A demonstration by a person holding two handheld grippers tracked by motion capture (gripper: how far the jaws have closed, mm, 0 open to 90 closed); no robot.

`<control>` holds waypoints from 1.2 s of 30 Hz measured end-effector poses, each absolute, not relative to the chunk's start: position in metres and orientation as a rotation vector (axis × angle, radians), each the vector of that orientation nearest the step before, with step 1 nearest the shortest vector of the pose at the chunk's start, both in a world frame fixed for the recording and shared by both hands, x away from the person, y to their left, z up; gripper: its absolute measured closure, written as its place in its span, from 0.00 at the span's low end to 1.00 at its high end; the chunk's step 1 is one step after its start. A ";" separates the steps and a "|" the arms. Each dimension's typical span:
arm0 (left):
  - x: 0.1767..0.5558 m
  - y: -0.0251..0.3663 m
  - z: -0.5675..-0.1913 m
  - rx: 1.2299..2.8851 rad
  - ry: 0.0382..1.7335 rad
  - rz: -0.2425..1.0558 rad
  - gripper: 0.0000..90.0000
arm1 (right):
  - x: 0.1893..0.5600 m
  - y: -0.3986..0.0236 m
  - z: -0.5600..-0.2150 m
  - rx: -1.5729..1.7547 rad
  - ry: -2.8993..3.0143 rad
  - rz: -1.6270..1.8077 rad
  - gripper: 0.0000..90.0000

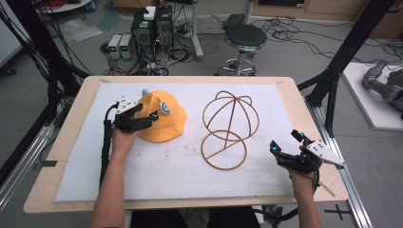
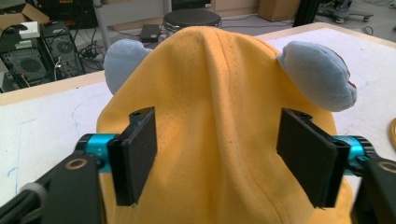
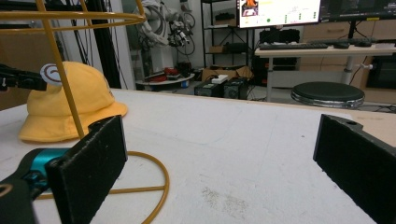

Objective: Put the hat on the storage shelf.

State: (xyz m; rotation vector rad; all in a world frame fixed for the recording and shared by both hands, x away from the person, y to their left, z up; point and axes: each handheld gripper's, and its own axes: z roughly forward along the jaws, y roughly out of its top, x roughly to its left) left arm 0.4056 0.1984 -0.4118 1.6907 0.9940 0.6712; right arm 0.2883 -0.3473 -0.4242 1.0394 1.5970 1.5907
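Right tongs [image 1: 288, 144] sit wide apart near the counter [image 1: 71, 190] edge, nothing in them. Left tongs [image 2: 224, 158] straddle the hat [image 1: 164, 118], pads not squeezing yet. Hat's on the counter, wire stand [image 1: 230, 128] beside it bare, so nearly everything's left.

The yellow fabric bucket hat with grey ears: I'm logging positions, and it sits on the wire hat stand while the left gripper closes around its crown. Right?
Not quite. The yellow fabric bucket hat lies on the white table mat, left of the empty wire hat stand, as the high view shows. The left gripper does straddle its crown.
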 end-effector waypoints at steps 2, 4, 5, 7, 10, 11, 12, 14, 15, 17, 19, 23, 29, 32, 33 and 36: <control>0.406 0.198 -0.412 1.696 0.993 0.680 0.37 | 0.288 -0.347 -0.424 1.042 1.600 1.592 0.03; 0.406 0.197 -0.413 1.699 1.001 0.689 0.41 | 0.288 -0.346 -0.424 1.040 1.604 1.589 0.03; 0.407 0.196 -0.414 1.702 1.005 0.689 0.42 | 0.288 -0.346 -0.424 1.041 1.602 1.591 0.03; 0.407 0.195 -0.414 1.711 1.007 0.693 0.45 | 0.288 -0.346 -0.424 1.041 1.602 1.593 0.03; 0.407 0.193 -0.415 1.715 1.001 0.689 0.51 | 0.288 -0.346 -0.424 1.042 1.603 1.593 0.03; 0.407 0.191 -0.415 1.714 1.004 0.688 0.57 | 0.288 -0.346 -0.424 1.042 1.603 1.589 0.03; 0.407 0.190 -0.416 1.716 1.009 0.687 0.57 | 0.288 -0.346 -0.424 1.042 1.603 1.589 0.03; 0.408 0.189 -0.416 1.712 1.020 0.675 0.64 | 0.288 -0.346 -0.424 1.052 1.602 1.595 0.03; 0.408 0.188 -0.416 1.712 1.019 0.672 0.70 | 0.288 -0.346 -0.424 1.052 1.601 1.597 0.03; 0.407 0.186 -0.416 1.712 1.011 0.680 0.78 | 0.288 -0.347 -0.424 1.048 1.599 1.597 0.03; 0.406 0.183 -0.415 1.716 1.015 0.716 0.83 | 0.288 -0.347 -0.424 1.051 1.600 1.598 0.03; 0.405 0.184 -0.414 1.701 1.013 0.708 0.95 | 0.288 -0.348 -0.424 1.052 1.603 1.598 0.03; 0.403 0.187 -0.413 1.686 1.015 0.687 0.98 | 0.288 -0.348 -0.425 1.050 1.602 1.598 0.03; 0.401 0.187 -0.413 1.688 0.998 0.701 0.98 | 0.288 -0.348 -0.425 1.051 1.603 1.596 0.03; 0.400 0.187 -0.412 1.678 0.995 0.704 0.98 | 0.288 -0.348 -0.425 1.053 1.601 1.596 0.03; 0.397 0.188 -0.412 1.658 0.975 0.721 0.98 | 0.288 -0.348 -0.424 1.060 1.602 1.598 0.03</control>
